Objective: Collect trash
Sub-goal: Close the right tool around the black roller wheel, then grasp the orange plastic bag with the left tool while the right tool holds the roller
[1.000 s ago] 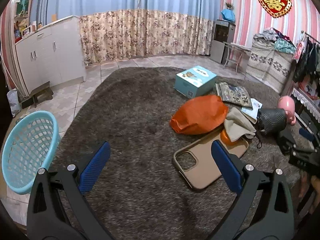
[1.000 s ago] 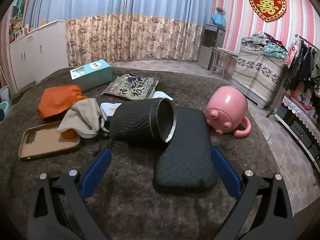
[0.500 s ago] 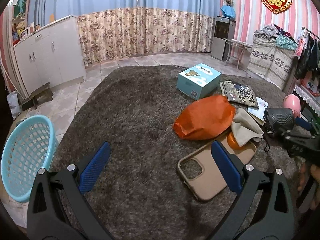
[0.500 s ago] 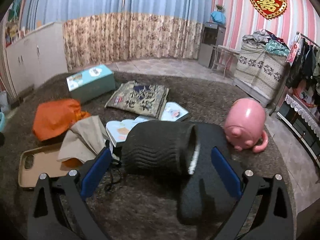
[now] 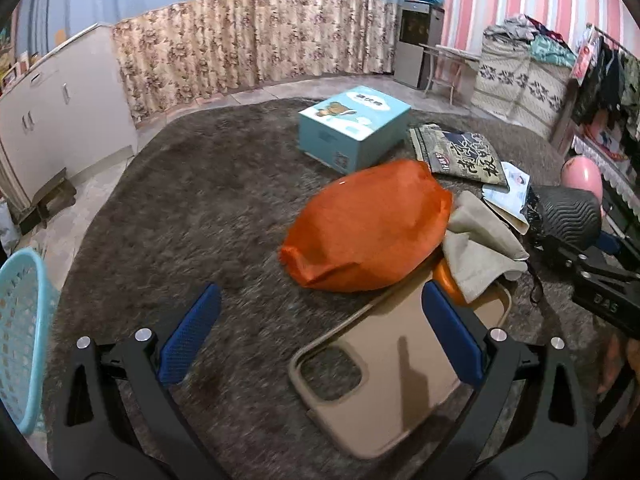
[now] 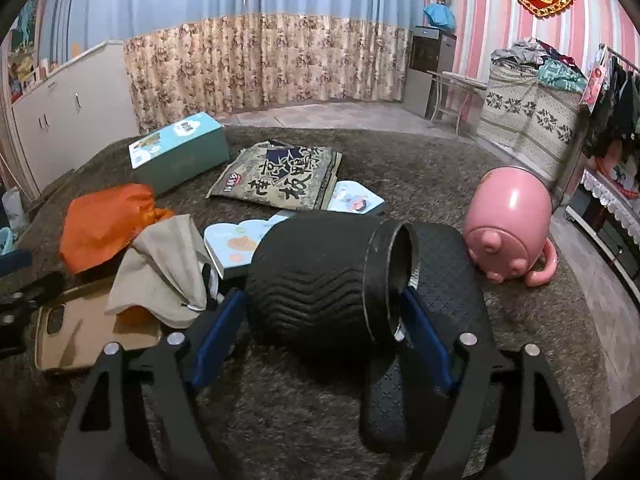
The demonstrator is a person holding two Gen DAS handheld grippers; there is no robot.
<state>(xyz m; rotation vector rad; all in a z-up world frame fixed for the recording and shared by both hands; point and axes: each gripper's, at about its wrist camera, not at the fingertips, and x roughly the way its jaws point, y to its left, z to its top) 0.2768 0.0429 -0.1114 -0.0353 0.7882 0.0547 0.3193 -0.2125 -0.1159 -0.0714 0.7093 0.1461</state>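
Note:
A black ribbed cylinder [image 6: 320,284] lies on its side on the dark carpet. My right gripper [image 6: 322,336] is closed around it, blue pads touching both ends. It also shows in the left wrist view [image 5: 568,216]. My left gripper [image 5: 320,340] is open and empty above the carpet, just short of a tan phone case [image 5: 396,364]. An orange bag [image 5: 368,228] and a beige cloth [image 5: 480,248] lie beyond the case. A light blue basket [image 5: 20,340] stands at the far left on the floor.
A teal box [image 5: 354,130], a patterned snack packet [image 6: 280,178], small blue cards [image 6: 236,242], a black pad [image 6: 436,320] and a pink pig-shaped mug [image 6: 510,226] lie on the carpet. White cabinets [image 5: 52,116] stand left; curtains behind.
My right gripper moved forward and closed onto the black cylinder. My left gripper moved forward and right, nearer the phone case and orange bag, staying open.

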